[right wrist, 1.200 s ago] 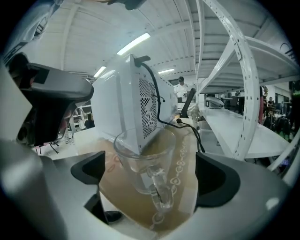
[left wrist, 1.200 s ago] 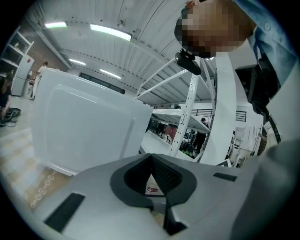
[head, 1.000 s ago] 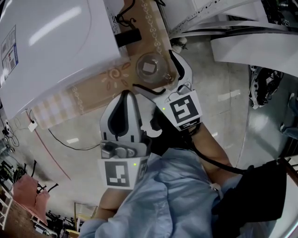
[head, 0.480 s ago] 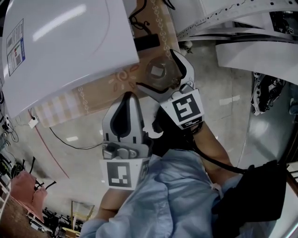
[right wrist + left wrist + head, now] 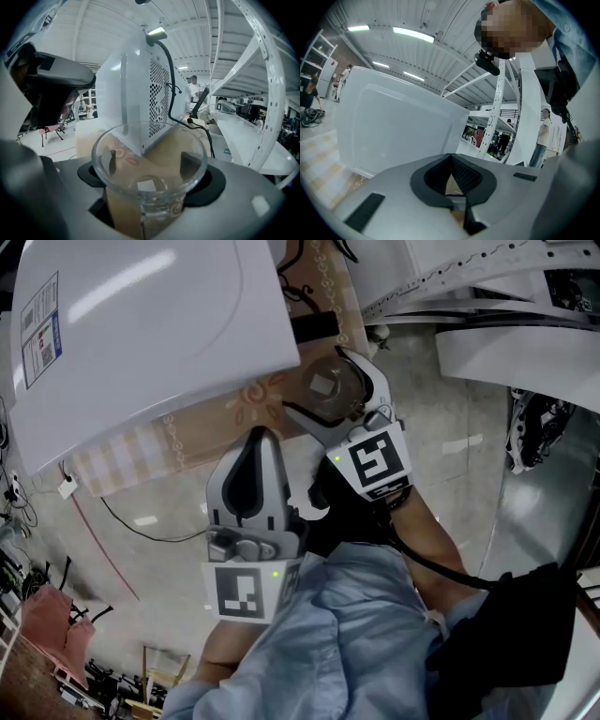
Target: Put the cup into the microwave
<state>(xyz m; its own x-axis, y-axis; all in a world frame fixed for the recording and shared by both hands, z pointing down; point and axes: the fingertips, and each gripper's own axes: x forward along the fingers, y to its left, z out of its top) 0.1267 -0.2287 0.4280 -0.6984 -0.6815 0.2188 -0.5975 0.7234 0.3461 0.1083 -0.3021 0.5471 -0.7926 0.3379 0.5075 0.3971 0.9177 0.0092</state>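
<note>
A clear glass cup [image 5: 328, 390] stands on the tan patterned tablecloth [image 5: 202, 423] beside the white microwave [image 5: 141, 334]. My right gripper [image 5: 319, 382] has just been closing with the cup between its jaws, and both pads now lie against the glass. In the right gripper view the cup [image 5: 149, 154] fills the gap between the jaws, with the microwave's vented back [image 5: 136, 93] behind it. My left gripper [image 5: 253, 437] hangs shut and empty near the table's edge. In the left gripper view it [image 5: 452, 161] faces the microwave's plain white side [image 5: 393, 126].
A black power cable [image 5: 171, 84] runs from the microwave's back down to a plug [image 5: 314, 326] on the table. A white curved shelving frame [image 5: 487, 343] stands to the right. Grey floor lies below the table edge. People stand far off [image 5: 543, 131].
The right gripper's jaws have drawn in from a wide stance until they touch the cup. The microwave and the table have slid right in the head view. The left gripper has stayed put.
</note>
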